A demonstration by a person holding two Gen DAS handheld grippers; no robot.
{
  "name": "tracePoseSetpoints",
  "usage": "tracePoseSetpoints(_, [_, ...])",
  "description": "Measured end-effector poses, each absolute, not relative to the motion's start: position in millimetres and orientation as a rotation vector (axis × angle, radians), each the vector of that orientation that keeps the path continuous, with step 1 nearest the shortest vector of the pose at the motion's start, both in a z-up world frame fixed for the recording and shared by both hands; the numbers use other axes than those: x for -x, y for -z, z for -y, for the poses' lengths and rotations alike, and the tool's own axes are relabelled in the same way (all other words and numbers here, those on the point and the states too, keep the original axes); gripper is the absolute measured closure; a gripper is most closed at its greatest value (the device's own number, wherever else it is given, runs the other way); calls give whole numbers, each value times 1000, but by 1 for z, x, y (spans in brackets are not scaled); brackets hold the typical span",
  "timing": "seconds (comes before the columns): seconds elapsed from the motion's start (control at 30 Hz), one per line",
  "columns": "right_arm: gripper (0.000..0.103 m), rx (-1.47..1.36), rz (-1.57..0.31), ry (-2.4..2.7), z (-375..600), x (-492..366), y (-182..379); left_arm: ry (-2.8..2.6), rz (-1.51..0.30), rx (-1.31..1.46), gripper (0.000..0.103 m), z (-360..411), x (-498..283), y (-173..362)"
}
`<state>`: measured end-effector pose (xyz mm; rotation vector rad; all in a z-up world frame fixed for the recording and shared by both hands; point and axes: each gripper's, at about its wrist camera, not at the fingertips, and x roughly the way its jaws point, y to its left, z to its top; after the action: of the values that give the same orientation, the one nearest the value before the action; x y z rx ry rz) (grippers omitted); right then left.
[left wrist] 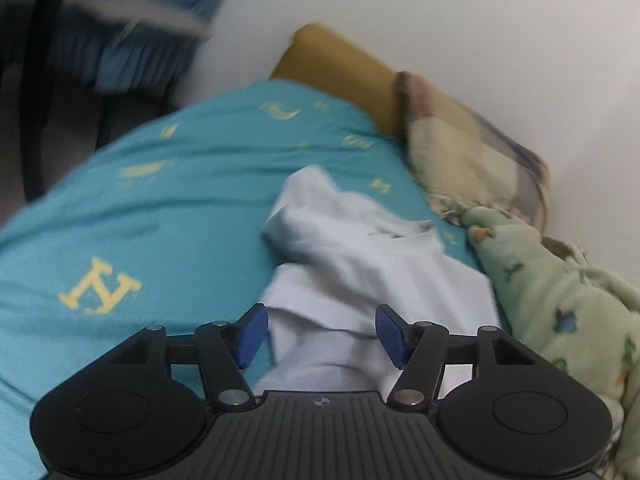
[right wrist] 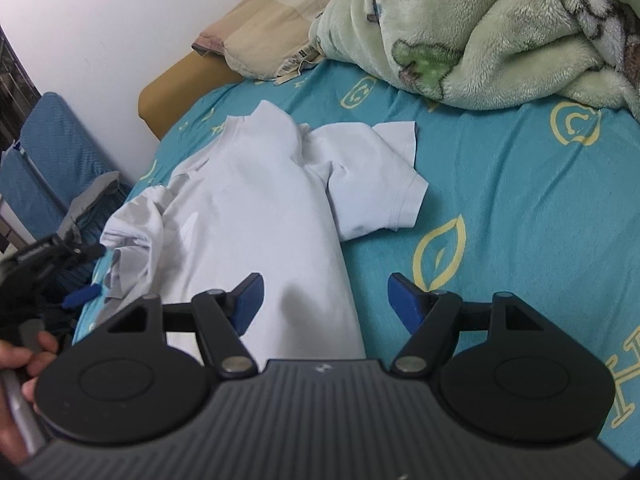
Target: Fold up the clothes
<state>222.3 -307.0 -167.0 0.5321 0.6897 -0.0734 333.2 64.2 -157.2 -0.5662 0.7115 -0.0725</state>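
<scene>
the white t-shirt (right wrist: 256, 200) lies on the bed, on the teal sheet (right wrist: 520, 208) with yellow prints. it is not flat: the body runs long toward the right wrist camera, one short sleeve (right wrist: 376, 184) is spread out to the side, and the other side (right wrist: 132, 232) is bunched near the edge of the bed. in the left wrist view the same shirt (left wrist: 360, 264) looks crumpled and a little blurred.

the right gripper (right wrist: 326, 304) stands released, its blue pads wide apart, above the lower part of the shirt and the sheet; it grasps nothing. the left gripper (left wrist: 320, 334) is also spread, with white cloth under the gap, and nothing is between the pads.

a green fleece blanket (right wrist: 480, 40) is heaped at the head of the bed, beside a checked pillow (right wrist: 260, 36). a person's hand (right wrist: 24, 368) shows at the left edge of the right wrist view.
</scene>
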Motion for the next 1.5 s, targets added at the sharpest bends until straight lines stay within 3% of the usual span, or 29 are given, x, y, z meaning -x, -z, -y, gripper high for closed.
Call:
tracePoseSetpoints(0.03, [31,-527,-693,73,306,-223,168,63,-723,593,45,-69,-339,165])
tracePoseSetpoints(0.07, [31,-523,-695,72,305,-224,170,59,-717,621,51,-72,-343,169])
tracePoseSetpoints(0.1, [31,-517,-696,70,304,-225,171,58,-704,649,65,-75,-347,172])
tracePoseSetpoints(0.13, [31,-508,-697,70,302,-225,172,62,-691,664,71,-77,-351,173])
tracePoseSetpoints(0.17, [31,-499,-697,70,301,-226,172,69,-685,669,92,-80,-355,174])
tracePoseSetpoints(0.2, [31,-488,-696,68,299,-226,173,75,-682,673,100,-82,-359,174])
tracePoseSetpoints(0.43, [32,-427,-704,87,295,-229,174,62,-619,630,100,-146,-383,132])
tracePoseSetpoints(0.6, [32,-372,-662,94,292,-224,165,-113,-603,356,101,-212,-434,85])
tracePoseSetpoints(0.73, [32,-321,-633,102,288,-228,164,-315,-640,197,101,-250,-468,94])
tracePoseSetpoints(0.83, [33,-308,-641,99,286,-234,168,-306,-671,253,100,-265,-471,117])
tracePoseSetpoints(0.87, [33,-306,-643,98,286,-235,170,-296,-677,250,97,-262,-468,122])
tracePoseSetpoints(0.9, [33,-303,-643,98,285,-236,171,-288,-686,245,84,-259,-465,128])
tracePoseSetpoints(0.97, [33,-298,-643,93,283,-238,172,-265,-732,260,74,-253,-455,134])
tracePoseSetpoints(1.03, [33,-289,-639,85,280,-240,173,-224,-780,286,72,-243,-424,129])
tracePoseSetpoints(1.1, [33,-273,-632,75,277,-241,172,-180,-828,314,57,-232,-389,123])
tracePoseSetpoints(1.13, [33,-266,-629,71,276,-241,172,-158,-851,327,55,-227,-372,120])
tracePoseSetpoints(1.27, [33,-251,-615,61,273,-236,166,-99,-985,376,49,-206,-298,110])
tracePoseSetpoints(1.5, [33,-271,-588,16,274,-209,144,-58,-1275,457,49,-186,-184,123])
